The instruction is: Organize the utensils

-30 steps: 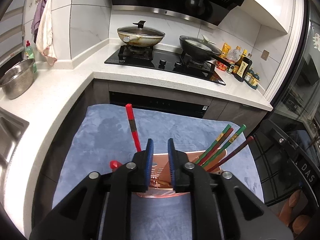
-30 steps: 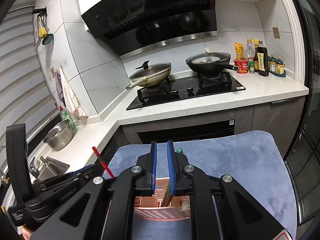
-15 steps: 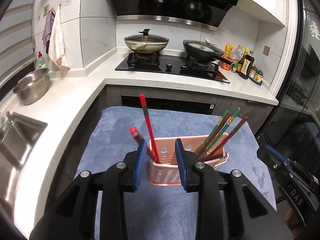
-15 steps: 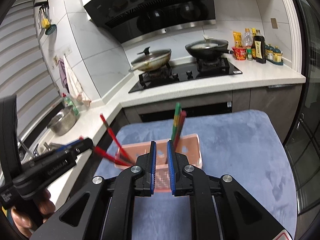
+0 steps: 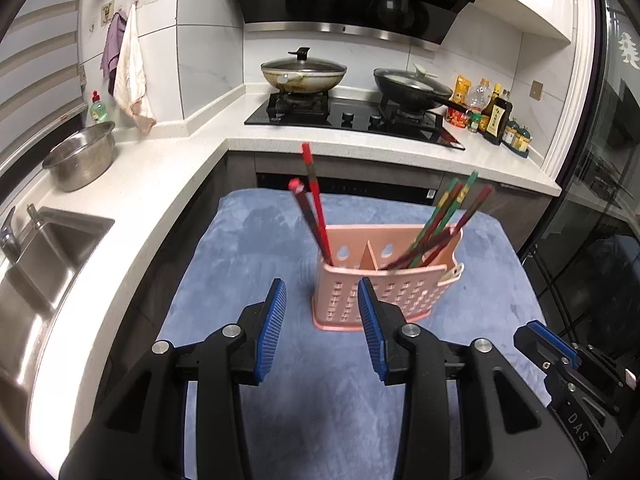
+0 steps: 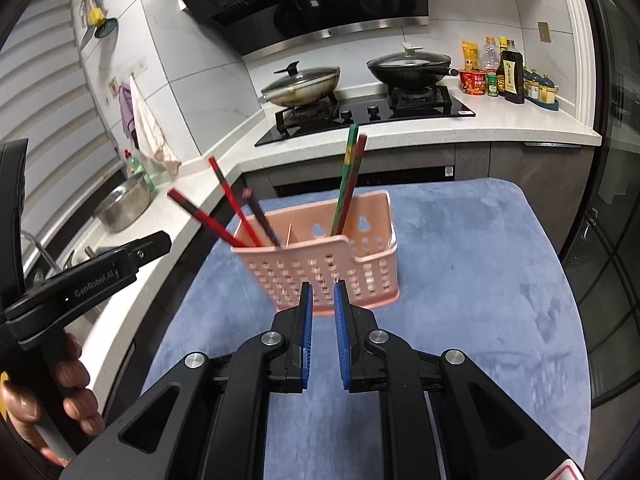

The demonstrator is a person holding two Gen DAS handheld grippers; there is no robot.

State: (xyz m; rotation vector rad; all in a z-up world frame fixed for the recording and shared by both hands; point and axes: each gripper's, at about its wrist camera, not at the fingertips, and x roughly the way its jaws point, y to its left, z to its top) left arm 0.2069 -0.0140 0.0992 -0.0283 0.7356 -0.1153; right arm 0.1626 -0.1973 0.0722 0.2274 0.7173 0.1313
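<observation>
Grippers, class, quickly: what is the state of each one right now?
Left gripper: open, jaws just opening, holding nothing.
Right gripper: shut, nothing between its pads.

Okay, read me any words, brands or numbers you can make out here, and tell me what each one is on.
"GenRobot.AI": on the side of the left hand-held gripper, right wrist view.
"DAS": on the body of the right hand-held gripper, left wrist view; likely cut off.
Labels on the condiment bottles and the red tub: too small to read.
Print on the range hood: too blurred to read.
</observation>
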